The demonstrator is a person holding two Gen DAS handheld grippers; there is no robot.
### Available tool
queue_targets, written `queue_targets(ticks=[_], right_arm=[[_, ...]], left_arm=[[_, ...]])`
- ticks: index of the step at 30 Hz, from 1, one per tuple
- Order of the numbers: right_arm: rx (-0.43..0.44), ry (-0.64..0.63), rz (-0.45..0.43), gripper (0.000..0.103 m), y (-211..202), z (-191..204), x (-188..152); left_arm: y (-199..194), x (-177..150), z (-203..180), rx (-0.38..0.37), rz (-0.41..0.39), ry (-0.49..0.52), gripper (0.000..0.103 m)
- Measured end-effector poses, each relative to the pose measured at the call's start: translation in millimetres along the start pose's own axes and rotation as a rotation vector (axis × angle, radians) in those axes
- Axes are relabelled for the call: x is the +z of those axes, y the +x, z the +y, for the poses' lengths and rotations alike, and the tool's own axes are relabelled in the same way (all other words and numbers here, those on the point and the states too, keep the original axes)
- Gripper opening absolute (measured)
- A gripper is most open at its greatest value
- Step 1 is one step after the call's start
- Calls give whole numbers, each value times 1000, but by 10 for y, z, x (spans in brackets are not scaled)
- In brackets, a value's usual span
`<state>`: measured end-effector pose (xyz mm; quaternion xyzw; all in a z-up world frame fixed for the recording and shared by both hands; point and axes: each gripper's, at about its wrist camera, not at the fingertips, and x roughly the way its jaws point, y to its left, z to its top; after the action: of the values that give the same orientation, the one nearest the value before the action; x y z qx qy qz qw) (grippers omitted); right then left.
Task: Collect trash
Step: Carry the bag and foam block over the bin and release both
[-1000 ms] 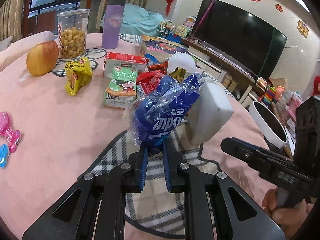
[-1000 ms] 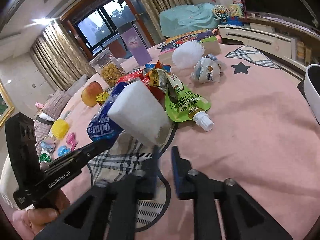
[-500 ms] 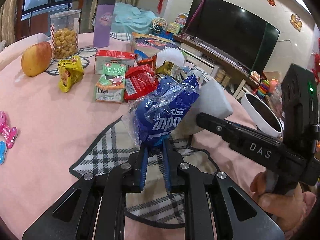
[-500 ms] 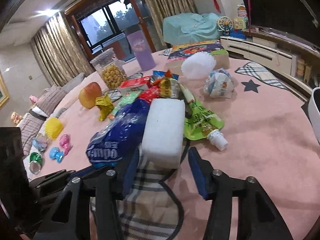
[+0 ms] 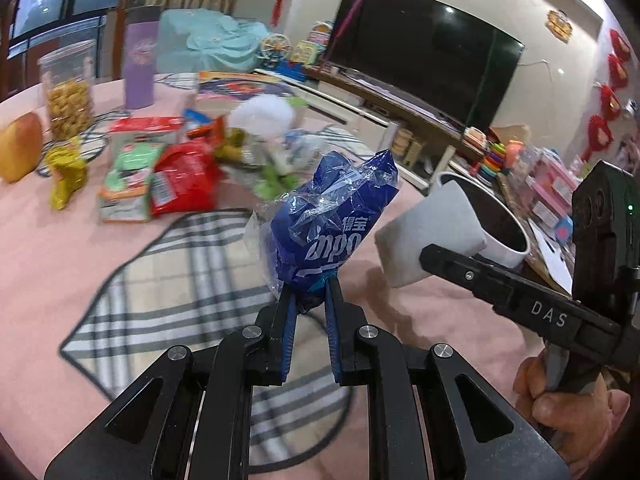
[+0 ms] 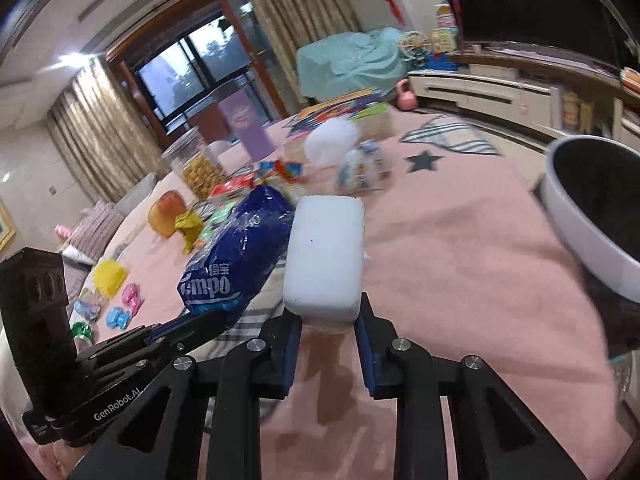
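My left gripper (image 5: pixel 310 288) is shut on a crumpled blue plastic wrapper (image 5: pixel 332 216) and holds it above the pink tablecloth. My right gripper (image 6: pixel 325 320) is shut on a white foam block (image 6: pixel 326 256), held in the air beside the wrapper (image 6: pixel 236 256). The block also shows in the left wrist view (image 5: pixel 432 236), with the right gripper (image 5: pixel 448 258) coming in from the right. A white bin with a dark inside (image 5: pixel 500 232) stands past the table's right edge, just beyond the block; it also shows in the right wrist view (image 6: pixel 592 216).
More wrappers lie on the table: a red packet (image 5: pixel 184 180), a green carton (image 5: pixel 128 176), a yellow wrapper (image 5: pixel 66 172). An apple (image 5: pixel 18 152), a snack jar (image 5: pixel 68 92), a purple bottle (image 5: pixel 140 68) and a white fluffy ball (image 5: pixel 264 114) stand behind. A plaid mat (image 5: pixel 180 280) lies below.
My right gripper closed on the white foam block and lifted it. Both grippers swung right toward the white bin, carrying the wrapper and the block.
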<state>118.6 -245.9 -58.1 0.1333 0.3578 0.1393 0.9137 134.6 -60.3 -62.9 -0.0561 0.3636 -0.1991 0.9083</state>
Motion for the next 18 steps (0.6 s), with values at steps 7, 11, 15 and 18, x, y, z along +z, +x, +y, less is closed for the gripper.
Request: queue_targets(ticks=[7,11,15,18], right_arm=[[-65,66,-50,26,-329,-423,38],[-95,95,-73,26,-476,-627,51],[-127,124,-97,26,-604,-835,94],[-146,139,-114,26,-687,-953,137]], left_arm=[[165,83,-387,-43,18,55,13],[256,128,-596,-65,27,87,13],[359,196,-812,-85,36,125,13],[431,250,-994,-101,38,154,13]])
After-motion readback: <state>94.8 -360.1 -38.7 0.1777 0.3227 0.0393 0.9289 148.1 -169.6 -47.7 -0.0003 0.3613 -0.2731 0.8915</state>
